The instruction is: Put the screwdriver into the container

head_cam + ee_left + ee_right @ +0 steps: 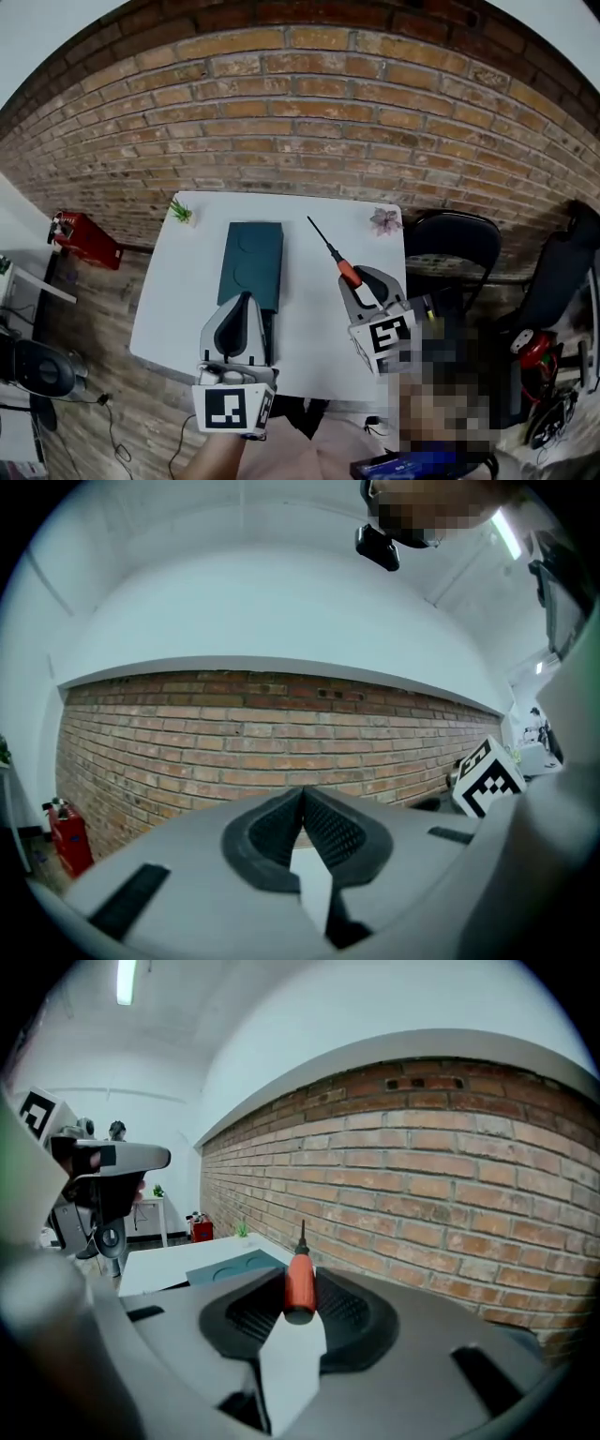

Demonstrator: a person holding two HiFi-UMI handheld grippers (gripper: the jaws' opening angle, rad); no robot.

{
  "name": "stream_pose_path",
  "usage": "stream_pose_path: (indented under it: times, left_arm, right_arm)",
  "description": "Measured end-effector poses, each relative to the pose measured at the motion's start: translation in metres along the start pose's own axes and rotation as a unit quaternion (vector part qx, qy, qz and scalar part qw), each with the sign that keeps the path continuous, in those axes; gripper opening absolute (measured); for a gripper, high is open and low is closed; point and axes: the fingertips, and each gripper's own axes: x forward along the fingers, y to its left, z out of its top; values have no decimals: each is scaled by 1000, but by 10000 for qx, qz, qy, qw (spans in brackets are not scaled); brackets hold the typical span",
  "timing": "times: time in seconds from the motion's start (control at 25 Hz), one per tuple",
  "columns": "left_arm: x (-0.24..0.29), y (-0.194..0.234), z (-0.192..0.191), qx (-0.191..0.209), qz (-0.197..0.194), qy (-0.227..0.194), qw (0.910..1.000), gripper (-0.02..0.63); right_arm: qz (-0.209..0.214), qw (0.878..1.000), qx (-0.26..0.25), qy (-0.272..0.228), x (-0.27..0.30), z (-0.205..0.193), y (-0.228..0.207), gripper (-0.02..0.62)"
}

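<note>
A screwdriver [339,261] with an orange handle and a thin black shaft is clamped in my right gripper [359,282], above the right side of the white table [178,300]. Its shaft points away toward the brick wall. In the right gripper view the orange handle [300,1284] sits between the two dark pads, with the tip sticking out ahead. The container [252,263], a flat dark teal box, lies on the table's middle and shows in the right gripper view as the container [234,1265] to the left. My left gripper [246,300] hovers at its near end with its jaws closed and nothing between them, as the left gripper [302,797] also shows.
Two small potted plants stand at the table's far corners, one on the left [180,212] and one on the right [385,221]. A black chair [457,246] is right of the table, a red object [84,240] lies on the floor at left. The brick wall [300,122] runs behind.
</note>
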Motion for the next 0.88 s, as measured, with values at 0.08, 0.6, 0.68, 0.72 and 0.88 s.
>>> stream_pose_path:
  times: [0.08,0.6,0.68,0.72,0.88]
  left_arm:
    - [-18,5,4,40,154,-28,9999,12]
    - [-102,72,18,58,816,-157,9965,12]
    - [-116,83,20,50,821,-172,9965,12]
    - [-123,89,20,41,821,-178,9965,12]
    - [-149,110,21,12,793,-197,9967,12]
  right_arm:
    - [98,9999,-66,-48,-6,3,11,104]
    - [611,9973,-332,-232,-9,34,109,104]
    - [611,9973,-341,-237,-11,38,126,104]
    - [607,9973,-349,-229,-12,38,135,104]
    - [537,9978,-364,-168,-17,38,165,104]
